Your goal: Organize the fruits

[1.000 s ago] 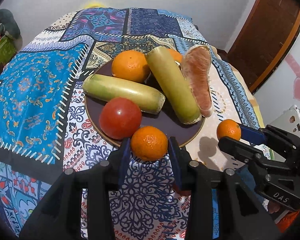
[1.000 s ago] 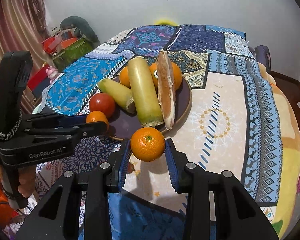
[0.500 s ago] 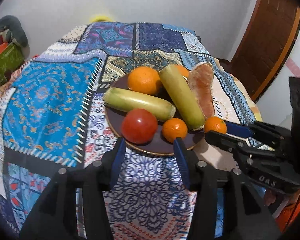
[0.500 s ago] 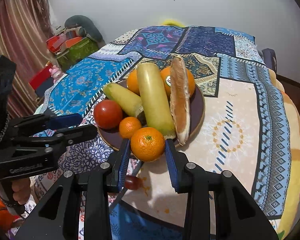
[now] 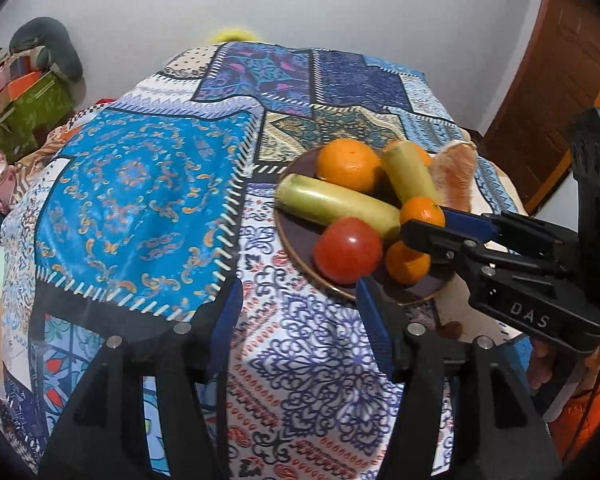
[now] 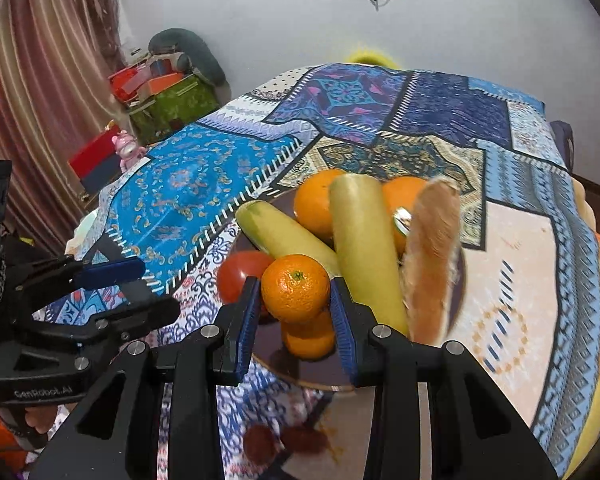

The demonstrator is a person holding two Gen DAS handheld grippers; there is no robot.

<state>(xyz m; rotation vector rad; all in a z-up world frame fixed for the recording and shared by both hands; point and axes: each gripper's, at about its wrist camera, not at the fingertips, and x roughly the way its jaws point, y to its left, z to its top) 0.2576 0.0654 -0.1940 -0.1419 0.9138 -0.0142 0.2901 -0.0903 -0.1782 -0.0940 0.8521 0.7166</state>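
A dark brown plate (image 6: 458, 276) sits on a bed covered by a patchwork quilt (image 5: 140, 184) in blues, whites and reds. The plate is crowded: two long pale green gourds (image 6: 364, 248), two large oranges (image 6: 312, 208) behind them, a peeled pomelo wedge (image 6: 432, 256) standing on edge at the right, a red tomato (image 6: 240, 274) at the near left, and a small mandarin (image 6: 310, 338) lying at the plate's near side. A green storage box (image 6: 172, 106) and striped curtains (image 6: 40, 80) stand against the left wall. The right gripper (image 6: 296, 312) grips a second mandarin (image 6: 296, 288) between its blue-padded fingers (image 6: 246, 320), which press its two sides; the fruit hangs over the plate's near part, right above the lying mandarin, with the tomato just to its left and a gourd close on its right. The left gripper (image 5: 296, 328) hangs over the quilt just short of the plate's left rim, its fingers spread wide with nothing between them.
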